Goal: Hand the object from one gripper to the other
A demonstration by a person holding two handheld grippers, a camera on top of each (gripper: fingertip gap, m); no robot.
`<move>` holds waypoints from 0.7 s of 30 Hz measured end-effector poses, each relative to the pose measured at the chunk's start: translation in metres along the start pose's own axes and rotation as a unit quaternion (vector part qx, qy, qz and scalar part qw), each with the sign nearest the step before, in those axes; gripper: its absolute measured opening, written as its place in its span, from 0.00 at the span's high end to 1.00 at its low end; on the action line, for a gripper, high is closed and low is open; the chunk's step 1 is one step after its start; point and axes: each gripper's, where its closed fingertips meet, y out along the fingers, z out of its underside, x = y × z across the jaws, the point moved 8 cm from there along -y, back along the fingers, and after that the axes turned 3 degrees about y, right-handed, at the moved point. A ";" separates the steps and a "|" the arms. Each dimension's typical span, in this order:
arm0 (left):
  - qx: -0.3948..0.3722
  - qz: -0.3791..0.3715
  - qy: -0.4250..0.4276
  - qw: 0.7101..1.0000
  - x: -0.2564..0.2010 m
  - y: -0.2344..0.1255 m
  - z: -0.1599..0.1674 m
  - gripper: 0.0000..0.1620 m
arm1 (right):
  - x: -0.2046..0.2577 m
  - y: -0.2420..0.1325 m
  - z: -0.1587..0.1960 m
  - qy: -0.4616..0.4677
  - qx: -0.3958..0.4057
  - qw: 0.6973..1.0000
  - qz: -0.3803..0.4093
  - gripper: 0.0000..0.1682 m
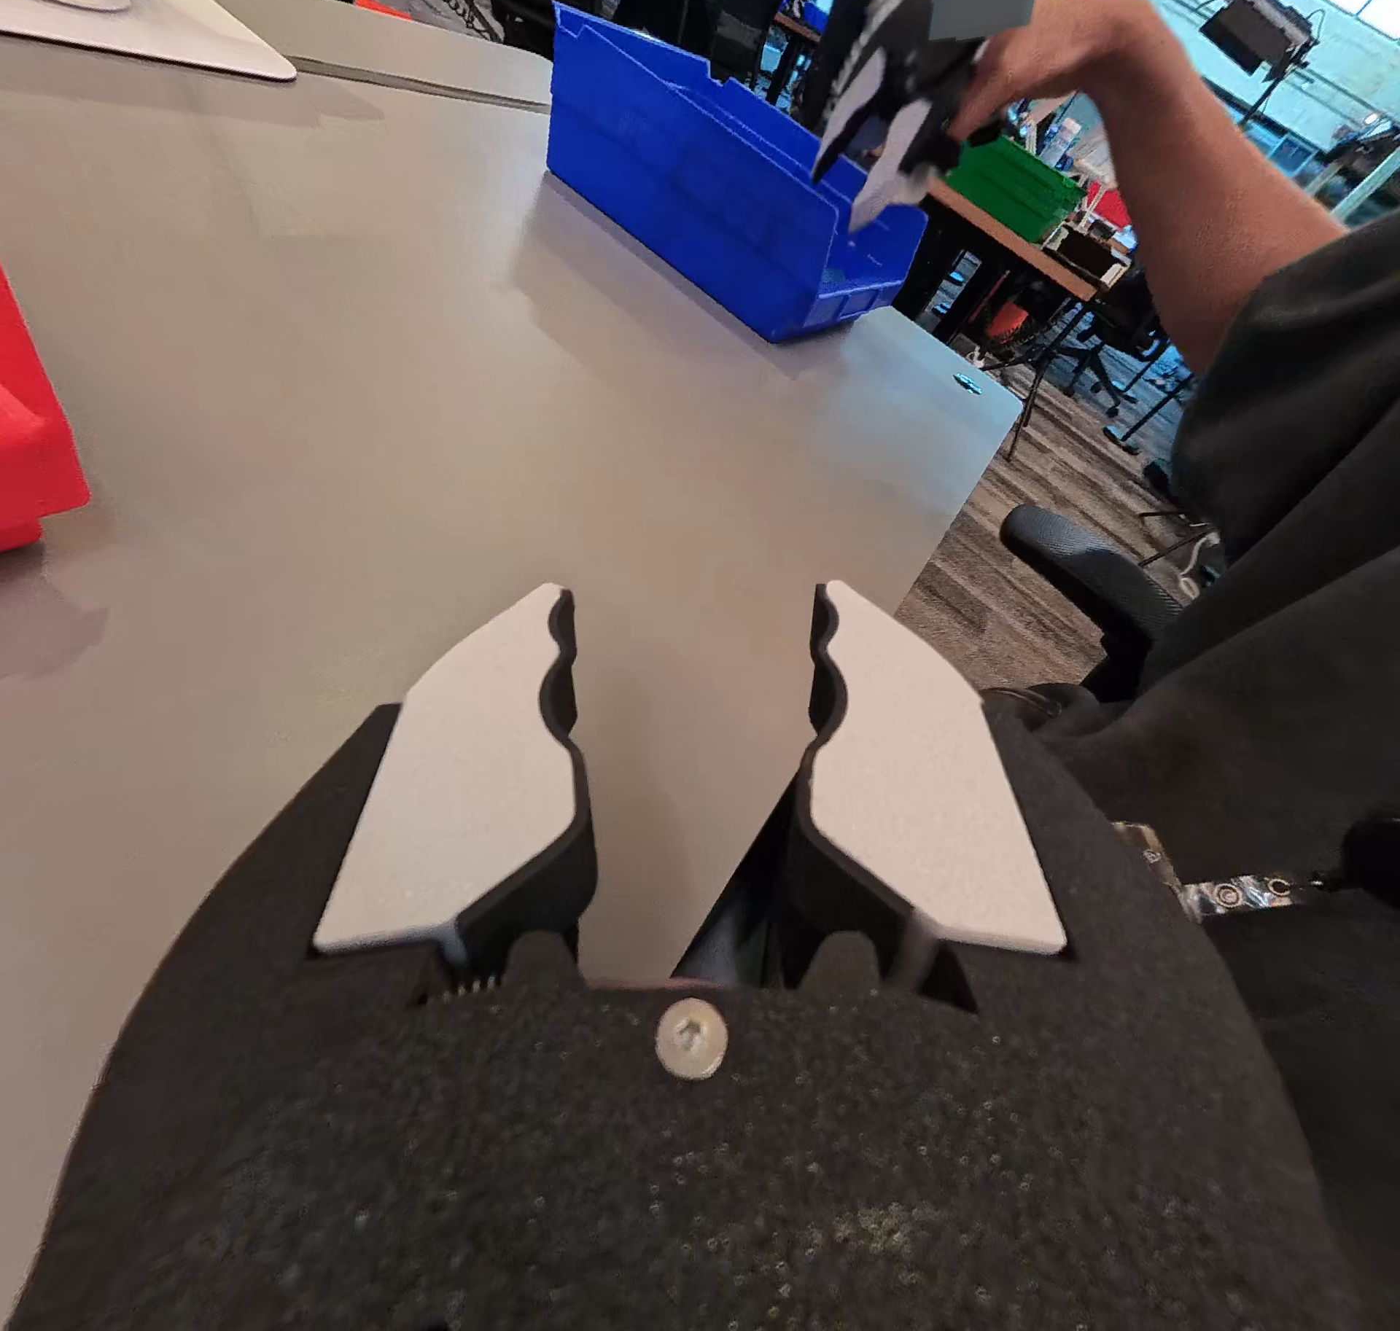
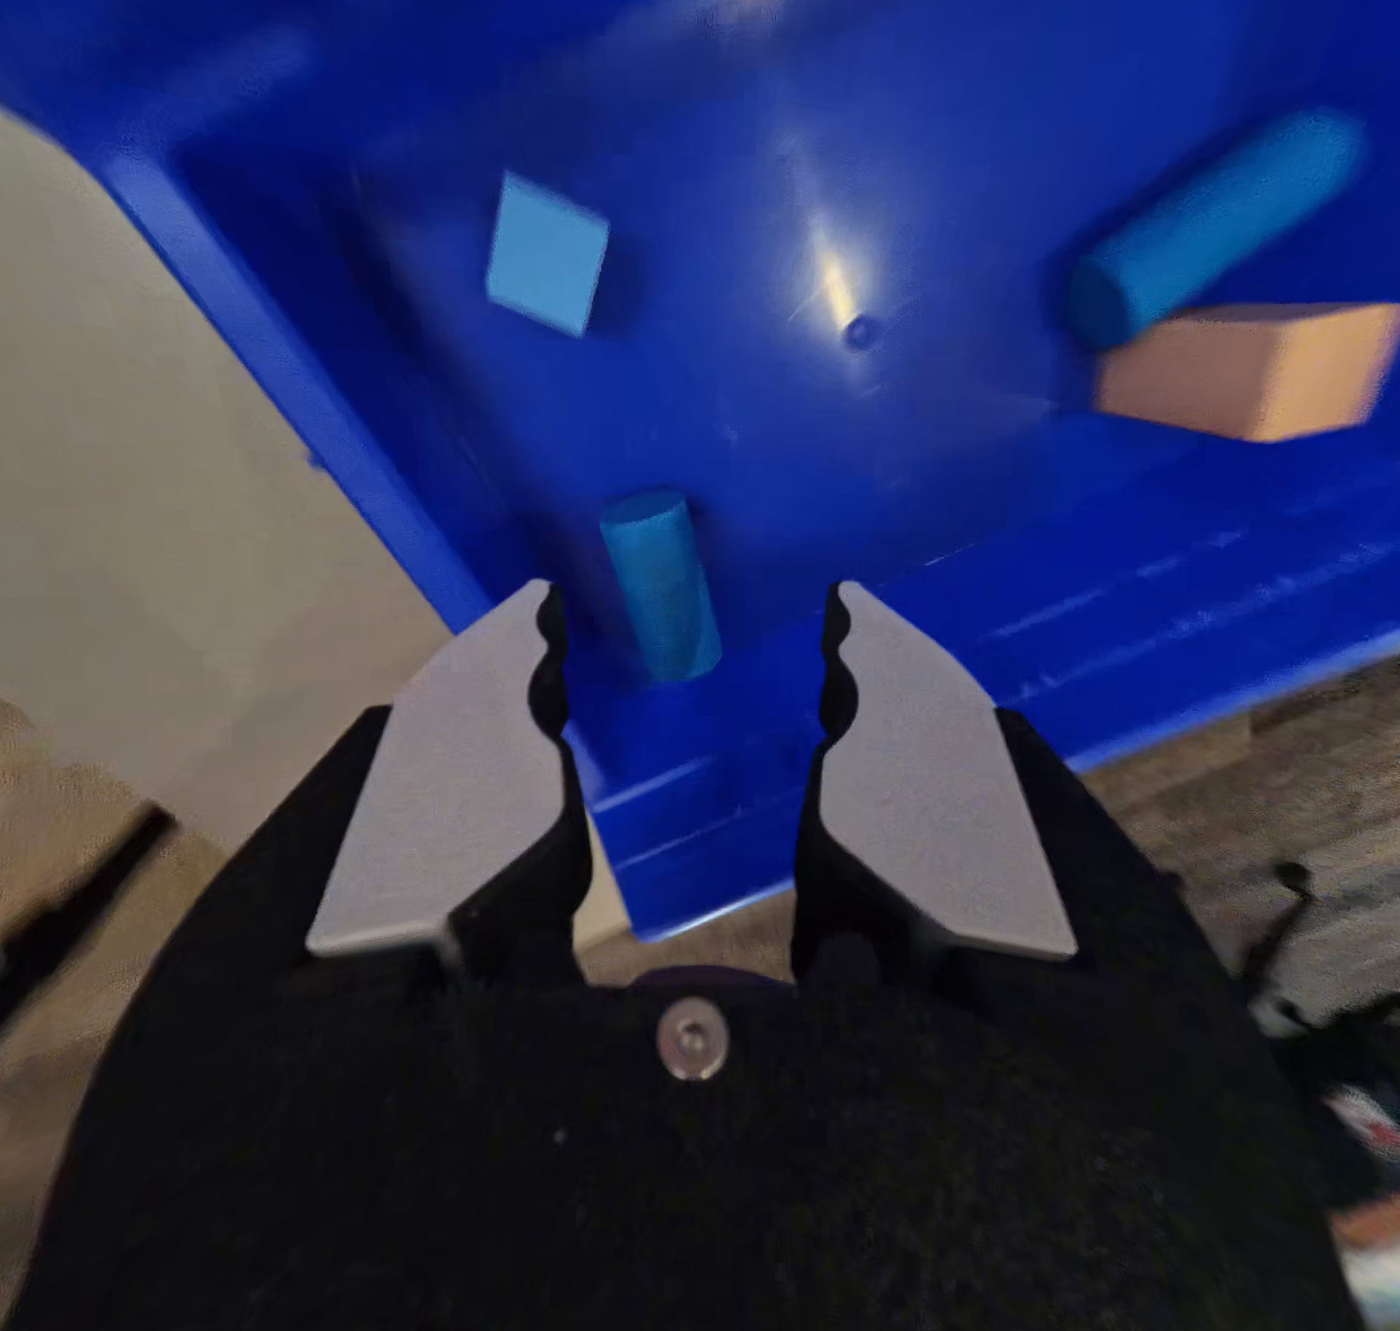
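Your right gripper (image 2: 693, 590) hangs with its jaws spread wide and empty over the near end of the blue bin (image 2: 947, 121), and the short blue cylinder (image 2: 660, 584) lies on the bin floor just ahead of the gap between its fingertips, untouched. Farther into the bin sit a light blue block (image 2: 547, 253), a longer blue cylinder (image 2: 1212, 234) and a tan block (image 2: 1250, 371). Your left gripper (image 1: 693, 590) is also wide and empty, held above the grey table (image 1: 341, 348) well short of the bin.

short light-blue cylinder (image 2: 660, 589), lying on blue bin (image 2: 909, 121) floor, near corner
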 end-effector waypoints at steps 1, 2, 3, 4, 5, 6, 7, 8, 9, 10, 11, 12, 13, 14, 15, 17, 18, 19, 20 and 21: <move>0.000 -0.005 0.005 1.000 0.000 -0.001 0.000 0.63 | 0.004 -0.015 -0.002 0.032 -0.055 0.998 0.015 0.62; -0.002 -0.009 0.009 1.000 0.000 -0.001 -0.001 0.63 | 0.012 -0.027 -0.004 0.063 -0.116 0.991 0.027 0.63; -0.005 -0.011 0.009 1.000 0.000 -0.002 -0.001 0.63 | 0.023 -0.038 -0.009 0.092 -0.185 0.978 0.038 0.65; -0.007 -0.011 0.007 1.000 0.000 -0.002 -0.002 0.63 | 0.037 -0.045 -0.014 0.119 -0.264 0.956 0.048 0.65; -0.009 -0.013 0.006 1.000 0.000 -0.002 -0.002 0.63 | 0.055 -0.049 -0.021 0.144 -0.344 0.926 0.053 0.64; -0.011 -0.020 0.007 1.000 0.001 -0.002 -0.001 0.62 | 0.076 -0.048 -0.027 0.163 -0.416 0.893 0.050 0.64; -0.014 -0.033 0.012 0.999 0.002 -0.003 -0.001 0.61 | 0.098 -0.042 -0.032 0.175 -0.472 0.863 0.042 0.63; -0.016 -0.048 0.019 0.999 0.003 -0.004 -0.002 0.60 | 0.119 -0.033 -0.035 0.190 -0.510 0.838 0.038 0.62; -0.016 -0.061 0.026 0.998 0.004 -0.006 -0.002 0.60 | 0.138 -0.021 -0.036 0.207 -0.529 0.822 0.040 0.62; -0.014 -0.073 0.032 0.997 0.006 -0.007 -0.003 0.60 | 0.156 -0.007 -0.037 0.222 -0.536 0.813 0.043 0.63; -0.010 -0.085 0.037 0.996 0.007 -0.008 -0.003 0.59 | 0.172 0.006 -0.037 0.235 -0.537 0.809 0.046 0.63; -0.008 -0.091 0.042 0.995 0.008 -0.009 -0.004 0.59 | 0.186 0.017 -0.037 0.240 -0.531 0.811 0.053 0.62; -0.007 -0.097 0.046 0.994 0.009 -0.010 -0.005 0.60 | 0.197 0.025 -0.035 0.247 -0.525 0.811 0.070 0.62; -0.005 -0.107 0.047 0.993 0.011 -0.011 -0.006 0.61 | 0.206 0.030 -0.035 0.254 -0.526 0.807 0.084 0.63; 0.001 -0.114 0.042 0.993 0.012 -0.014 -0.009 0.63 | 0.213 0.032 -0.036 0.254 -0.530 0.805 0.082 0.63; 0.026 -0.116 0.033 0.992 0.013 -0.022 -0.022 0.64 | 0.223 0.030 -0.039 0.243 -0.534 0.806 0.075 0.64; 0.042 -0.125 0.040 0.990 0.013 -0.028 -0.033 0.65 | 0.225 0.028 -0.040 0.235 -0.534 0.808 0.083 0.64; 0.072 -0.141 0.054 0.986 0.014 -0.034 -0.046 0.66 | 0.226 0.027 -0.040 0.229 -0.534 0.809 0.092 0.64; 0.115 -0.160 0.075 0.978 0.015 -0.040 -0.058 0.66 | 0.226 0.027 -0.040 0.223 -0.530 0.812 0.096 0.65; 0.162 -0.189 0.101 0.963 0.019 -0.046 -0.070 0.65 | 0.227 0.028 -0.039 0.219 -0.524 0.817 0.099 0.64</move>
